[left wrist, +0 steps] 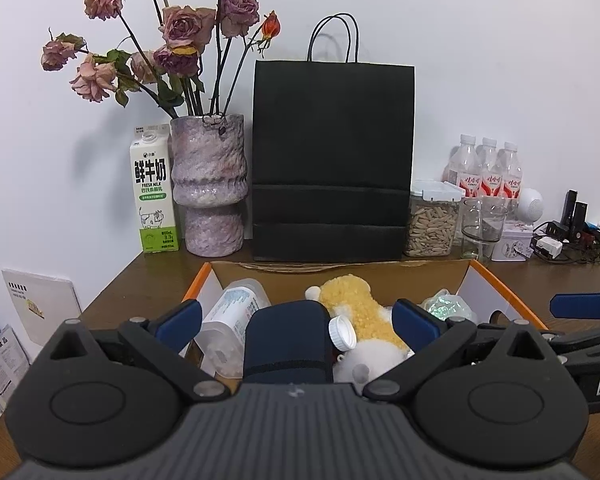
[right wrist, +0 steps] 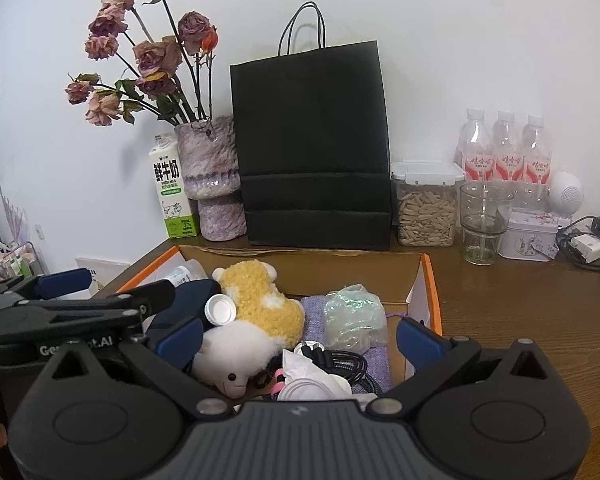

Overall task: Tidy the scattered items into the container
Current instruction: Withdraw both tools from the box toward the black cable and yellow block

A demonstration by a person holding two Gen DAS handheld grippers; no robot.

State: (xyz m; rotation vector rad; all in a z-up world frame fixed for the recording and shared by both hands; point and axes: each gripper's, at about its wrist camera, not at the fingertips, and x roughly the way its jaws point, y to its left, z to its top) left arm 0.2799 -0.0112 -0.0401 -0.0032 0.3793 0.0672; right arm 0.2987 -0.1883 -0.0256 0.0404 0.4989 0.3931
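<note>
Bright, even room light here; soft shadows from the dried roses fall at nine o'clock on the white wall. Fisheye bending and dark vignetted corners, black paper bag slightly soft.

A lived-in room at home, seen across a wooden table against a white wall

Dried roses stand in a mottled purple vase beside a milk carton; a black paper bag, a clip-lid jar of seeds, three water bottles, a glass, a small tin and tangled chargers line the wooden table
</note>
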